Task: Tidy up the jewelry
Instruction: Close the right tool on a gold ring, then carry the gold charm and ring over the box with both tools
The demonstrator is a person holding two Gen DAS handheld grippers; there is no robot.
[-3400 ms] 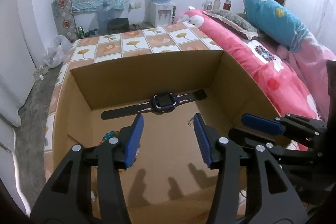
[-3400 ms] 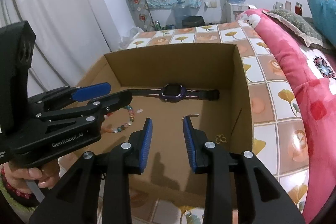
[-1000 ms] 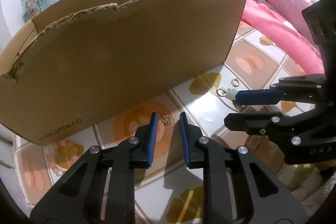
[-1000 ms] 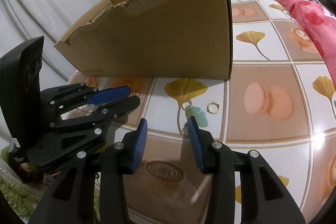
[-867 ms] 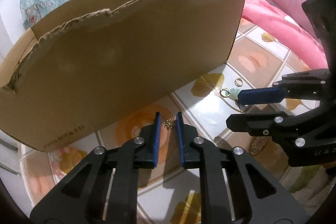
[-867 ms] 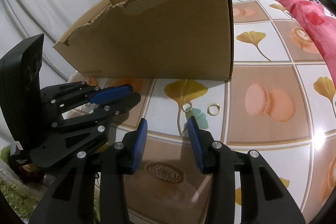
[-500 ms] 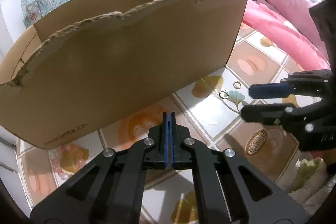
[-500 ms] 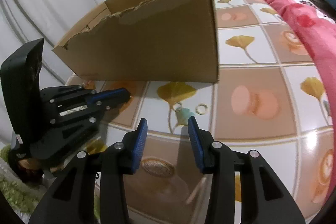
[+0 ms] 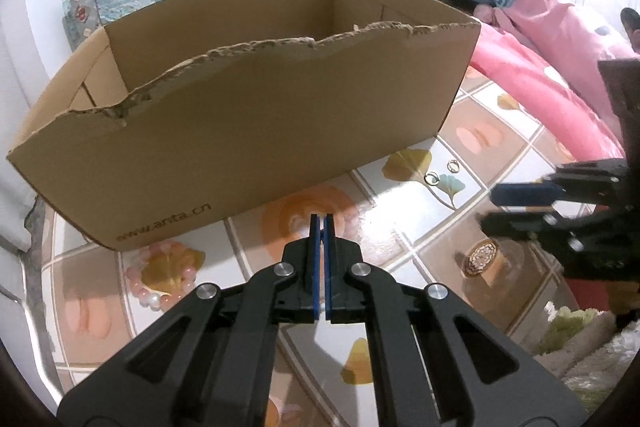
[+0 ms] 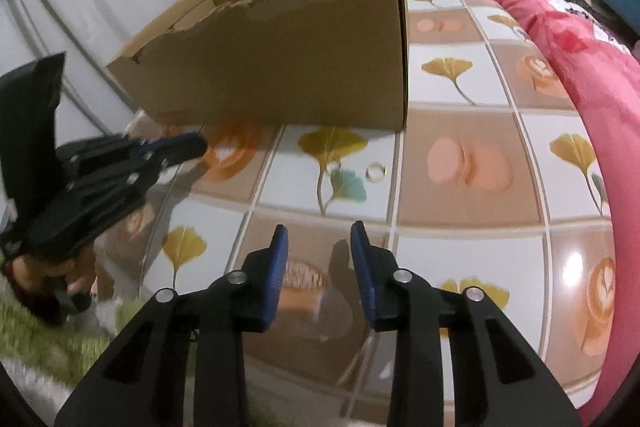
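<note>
Presently the left gripper (image 9: 319, 227) has its fingers pressed together; whether they pinch a small item cannot be told. The right gripper (image 10: 318, 239) hovers with fingers apart, empty. Two rings (image 9: 443, 173) and a bead bracelet (image 9: 154, 285) lie on the tiled floor (image 9: 472, 131) beside the cardboard box (image 9: 248, 131). Next: lift over the box rim and release.
</note>
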